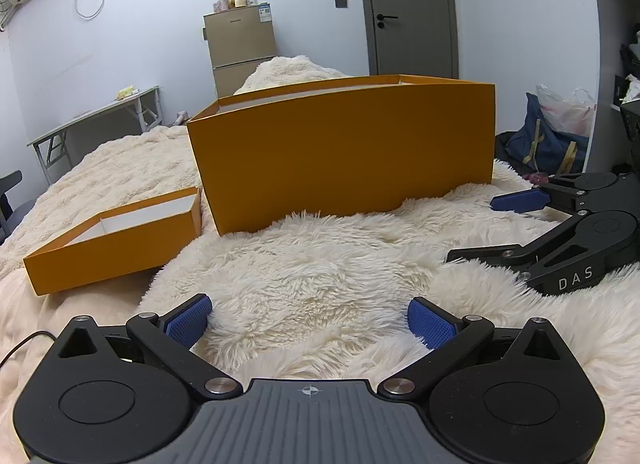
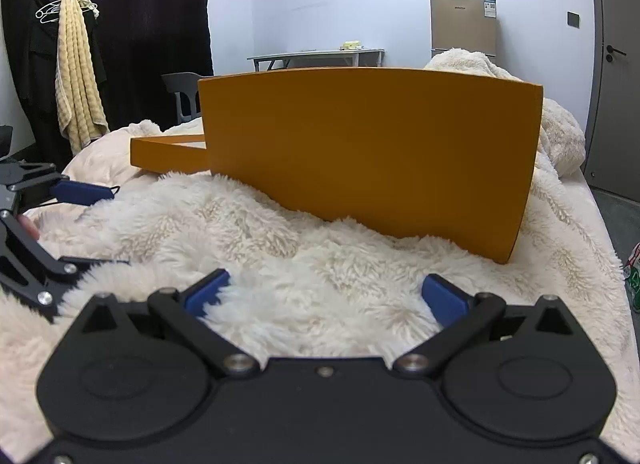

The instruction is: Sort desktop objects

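I see my left gripper (image 1: 310,322) and right gripper (image 2: 326,296) both spread apart, empty, on the cream fluffy blanket (image 1: 320,264). "DAS" reads at right. The tall orange cardboard box (image 1: 344,152) fills centre frame, its shallow orange lid (image 1: 116,240) lower left.

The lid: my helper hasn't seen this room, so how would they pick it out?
Find the fluffy blanket and the tall orange box on it. The lid lies at that box's left end: same orange, but shallow, open side up, white inside.

Fluffy blanket (image 1: 312,264) bare before claws; orange box (image 1: 344,152) blocks ahead.
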Available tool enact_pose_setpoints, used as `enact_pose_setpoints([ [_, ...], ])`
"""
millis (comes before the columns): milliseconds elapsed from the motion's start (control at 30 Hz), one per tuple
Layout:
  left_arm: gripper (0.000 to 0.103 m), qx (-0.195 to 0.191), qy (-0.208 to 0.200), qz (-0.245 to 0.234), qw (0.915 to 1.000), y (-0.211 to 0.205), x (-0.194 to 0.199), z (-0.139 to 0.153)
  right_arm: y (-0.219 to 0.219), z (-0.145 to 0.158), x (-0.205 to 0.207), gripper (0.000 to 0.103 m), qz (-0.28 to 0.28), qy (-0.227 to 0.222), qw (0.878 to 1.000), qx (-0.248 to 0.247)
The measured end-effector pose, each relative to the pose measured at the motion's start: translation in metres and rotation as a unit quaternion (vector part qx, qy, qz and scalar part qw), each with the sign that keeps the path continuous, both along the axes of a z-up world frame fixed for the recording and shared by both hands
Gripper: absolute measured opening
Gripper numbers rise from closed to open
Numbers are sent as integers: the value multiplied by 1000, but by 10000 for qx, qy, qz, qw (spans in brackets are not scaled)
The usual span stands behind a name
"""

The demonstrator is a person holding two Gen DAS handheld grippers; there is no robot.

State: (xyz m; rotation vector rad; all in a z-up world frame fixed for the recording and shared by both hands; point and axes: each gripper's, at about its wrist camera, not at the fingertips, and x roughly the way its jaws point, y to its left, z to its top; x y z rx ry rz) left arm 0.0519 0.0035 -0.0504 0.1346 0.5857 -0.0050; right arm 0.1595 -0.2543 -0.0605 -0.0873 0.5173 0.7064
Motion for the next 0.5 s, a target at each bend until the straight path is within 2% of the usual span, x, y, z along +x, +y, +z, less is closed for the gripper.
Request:
enact_pose_setpoints([
  [500, 103, 1, 5, -5, 10000, 1, 0, 0, 3, -3, 2, 103, 14, 52, 10000, 35],
])
